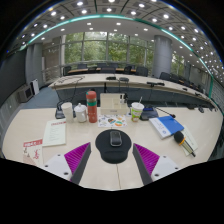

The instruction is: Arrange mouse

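Note:
A dark mouse [115, 138] lies on a round black mouse pad [113, 148] on the pale table [55, 150]. The pad sits just ahead of my gripper [112, 157] and partly between the two fingers. The fingers [76, 156] are spread wide, their magenta pads showing at either side, with nothing held between them. The mouse rests on the pad by itself, clear of both fingers.
Beyond the pad stand a red bottle [92, 105], a white cup [67, 111], a green-banded cup [137, 110] and a patterned box [113, 120]. Papers [54, 134] lie left, a blue book [168, 126] and a pen [184, 142] right. Chairs and windows lie beyond.

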`<state>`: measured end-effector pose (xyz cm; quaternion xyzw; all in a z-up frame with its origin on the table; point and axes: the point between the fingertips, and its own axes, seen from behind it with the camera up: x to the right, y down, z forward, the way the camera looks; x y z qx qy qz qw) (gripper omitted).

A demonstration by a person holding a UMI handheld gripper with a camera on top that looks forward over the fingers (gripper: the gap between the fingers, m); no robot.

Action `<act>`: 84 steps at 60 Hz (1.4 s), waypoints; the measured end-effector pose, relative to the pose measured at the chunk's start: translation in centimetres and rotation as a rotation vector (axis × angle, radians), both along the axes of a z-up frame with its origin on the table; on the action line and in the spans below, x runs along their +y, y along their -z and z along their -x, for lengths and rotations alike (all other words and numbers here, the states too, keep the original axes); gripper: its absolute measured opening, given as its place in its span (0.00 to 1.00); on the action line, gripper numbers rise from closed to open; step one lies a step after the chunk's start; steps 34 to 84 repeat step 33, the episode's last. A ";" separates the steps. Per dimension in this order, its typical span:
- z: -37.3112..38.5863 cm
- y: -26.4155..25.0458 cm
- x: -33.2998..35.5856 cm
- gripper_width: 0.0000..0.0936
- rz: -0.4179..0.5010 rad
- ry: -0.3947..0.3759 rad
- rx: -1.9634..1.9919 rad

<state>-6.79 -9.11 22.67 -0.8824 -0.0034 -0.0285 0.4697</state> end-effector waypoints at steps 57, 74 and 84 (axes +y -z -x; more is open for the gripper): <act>2.0 -2.5 -6.8 0.92 -0.048 0.022 -0.017; 2.0 -2.5 -6.8 0.92 -0.048 0.022 -0.017; 2.0 -2.5 -6.8 0.92 -0.048 0.022 -0.017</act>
